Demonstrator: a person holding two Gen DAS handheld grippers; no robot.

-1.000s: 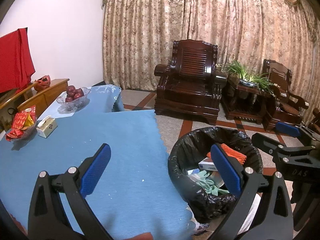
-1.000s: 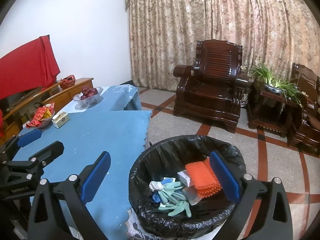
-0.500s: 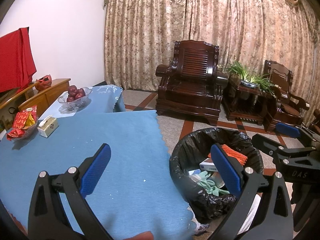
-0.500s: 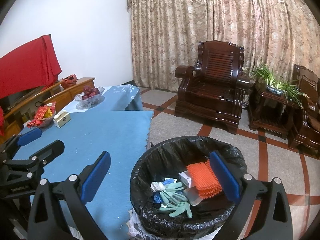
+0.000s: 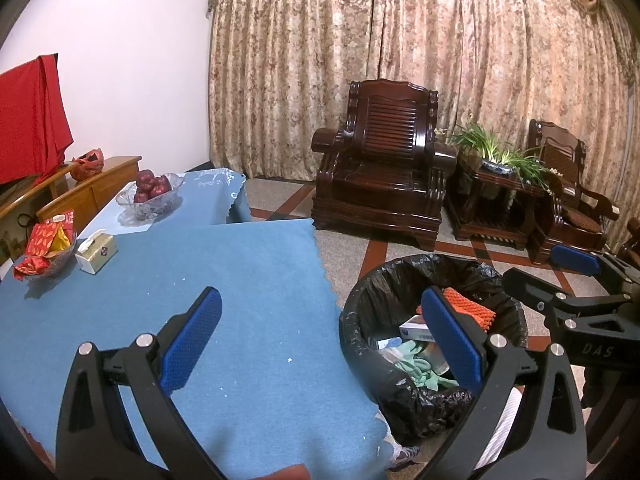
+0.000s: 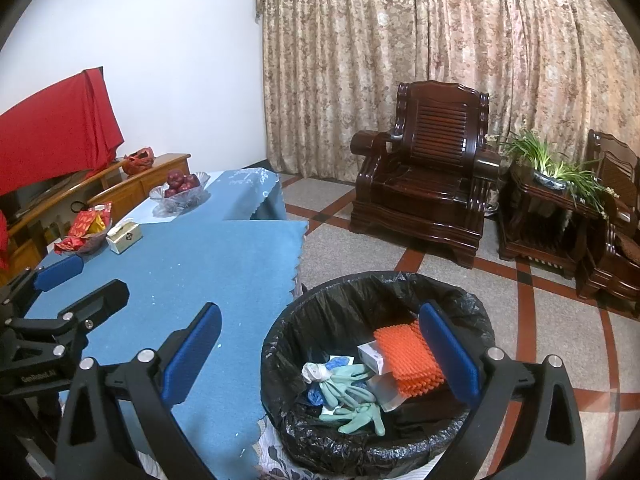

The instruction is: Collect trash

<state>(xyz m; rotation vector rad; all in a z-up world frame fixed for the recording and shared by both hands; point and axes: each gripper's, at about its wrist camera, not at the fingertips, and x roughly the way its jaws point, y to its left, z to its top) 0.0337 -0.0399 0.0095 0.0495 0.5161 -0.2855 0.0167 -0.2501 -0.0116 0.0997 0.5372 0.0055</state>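
Note:
A bin lined with a black bag (image 6: 320,320) stands on the floor beside the blue-clothed table (image 6: 208,264). In it lie an orange ridged pad (image 6: 404,356), pale green gloves (image 6: 352,396) and a small white box (image 6: 370,356). My right gripper (image 6: 320,352) is open and empty, above the bin's near left rim. My left gripper (image 5: 320,340) is open and empty over the table's right edge, with the bin (image 5: 372,304) to its right. Each gripper shows in the other's view: the right one (image 5: 576,280), the left one (image 6: 60,280).
On the table's far left are a bowl of red snack packets (image 5: 44,248), a tissue box (image 5: 96,254) and a glass bowl of red apples (image 5: 150,192). Dark wooden armchairs (image 5: 384,176) and a plant stand (image 5: 500,184) stand before the curtains. A wooden sideboard (image 5: 80,188) lines the left wall.
Both views have shifted very slightly. Both grippers stay open and empty, and the bin's contents have not moved.

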